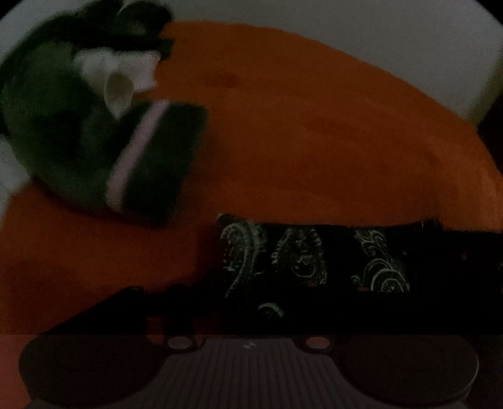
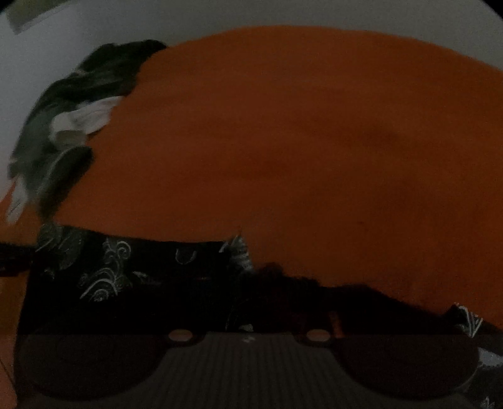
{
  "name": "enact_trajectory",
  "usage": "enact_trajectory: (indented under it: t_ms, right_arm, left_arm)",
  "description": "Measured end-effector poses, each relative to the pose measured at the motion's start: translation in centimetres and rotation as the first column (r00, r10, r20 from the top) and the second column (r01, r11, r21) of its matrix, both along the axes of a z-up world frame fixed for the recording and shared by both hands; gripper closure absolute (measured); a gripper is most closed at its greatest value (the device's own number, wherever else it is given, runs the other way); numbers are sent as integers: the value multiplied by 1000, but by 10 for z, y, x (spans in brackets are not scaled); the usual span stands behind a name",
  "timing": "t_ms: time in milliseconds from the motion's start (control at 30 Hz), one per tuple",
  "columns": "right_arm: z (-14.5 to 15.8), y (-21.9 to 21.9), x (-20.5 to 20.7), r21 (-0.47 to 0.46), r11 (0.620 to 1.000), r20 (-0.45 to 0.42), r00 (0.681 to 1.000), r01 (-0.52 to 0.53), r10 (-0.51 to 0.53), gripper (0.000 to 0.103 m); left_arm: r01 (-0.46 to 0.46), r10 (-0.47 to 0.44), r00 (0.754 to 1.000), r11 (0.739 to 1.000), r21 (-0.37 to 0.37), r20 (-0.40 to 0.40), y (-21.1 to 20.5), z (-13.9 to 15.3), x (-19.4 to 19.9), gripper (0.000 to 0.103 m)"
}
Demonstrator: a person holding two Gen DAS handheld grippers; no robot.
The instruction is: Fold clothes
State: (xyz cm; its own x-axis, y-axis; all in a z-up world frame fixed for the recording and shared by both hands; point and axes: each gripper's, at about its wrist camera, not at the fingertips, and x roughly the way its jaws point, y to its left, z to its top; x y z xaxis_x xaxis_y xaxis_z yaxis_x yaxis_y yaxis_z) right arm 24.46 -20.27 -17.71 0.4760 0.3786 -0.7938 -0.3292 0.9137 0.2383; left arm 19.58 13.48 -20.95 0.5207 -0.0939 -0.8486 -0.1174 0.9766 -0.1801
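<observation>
In the left wrist view, the black paisley cloth [image 1: 301, 261] lies on the orange tabletop [image 1: 314, 141], a dark clothes pile [image 1: 94, 132] far left; the left hand-held gripper [image 1: 248, 314] is lost in dark fabric, nearly closed. In the right wrist view, the right hand-held gripper [image 2: 251, 314] is likewise buried in the cloth [image 2: 125, 277], nearly closed; what either grips cannot be told.

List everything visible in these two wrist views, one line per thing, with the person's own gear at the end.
Patterned cloth: one, black with pale paisley print, lying along the near edge of the orange surface, right in front of both tools.
Clothes pile: one heap, dark green, black and white, at the far left of the orange surface; blurred.
Orange surface: one, a cover spread under everything.
Wall: pale grey, behind the surface.
Left tool: one, dark; fingers lost against the black cloth, grip unclear.
Right tool: one, dark; fingers likewise too dark to read.
</observation>
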Motion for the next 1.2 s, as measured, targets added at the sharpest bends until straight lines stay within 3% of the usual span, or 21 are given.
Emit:
enact_trajectory:
  t_ms: [100,133,233,300,367,400,467,500,533,567,633,867,1067,1200]
  right_arm:
    - [3,-1,1,17,998,37,997,-68,67,89]
    - [1,3,1,13,996,21,996,-90,89,97]
    - [9,13,-2,8,993,71,990,-121,120,99]
    - [24,10,-10,2,999,202,978,-49,48,99]
    - [27,10,-8,-21,999,248,968,41,-34,99]
    - [25,11,-4,-35,998,230,972,54,-45,97]
    - [15,14,5,-39,999,73,997,-20,23,96]
    - [13,16,2,-48,998,36,999,-39,41,94]
    - [16,16,-6,-48,998,41,998,-39,41,83]
    - [20,14,-18,-38,999,60,998,-30,32,64]
    - [28,8,-42,-31,999,106,994,8,-5,54]
    - [32,9,-92,-53,994,66,994,95,-92,54]
    - [19,43,-95,-240,970,96,995,27,-4,59]
    - [3,36,-71,-196,979,17,998,55,-53,79]
  left_arm:
    - [-28,29,999,999,-21,31,3,1,-4,98]
    - [-29,30,999,999,-23,45,4,3,-5,98]
    - [-14,16,996,1000,-26,87,10,6,-10,99]
    - [-17,22,994,999,-45,111,14,7,-12,99]
    - [-37,43,993,998,-58,108,15,4,-12,99]
    - [-50,55,994,997,-55,92,14,1,-10,99]
    - [-54,57,995,998,-43,76,9,0,-8,97]
    - [-51,54,995,998,-35,80,8,0,-10,97]
    - [-44,46,995,999,-33,84,7,0,-12,96]
    - [-32,35,996,999,-36,87,8,1,-14,90]
    - [-9,13,995,999,-41,94,10,3,-18,79]
    - [8,-3,994,999,-47,113,15,4,-24,77]
    - [4,2,994,999,-54,108,10,2,-21,77]
    - [-6,12,995,998,-58,103,6,-2,-19,77]
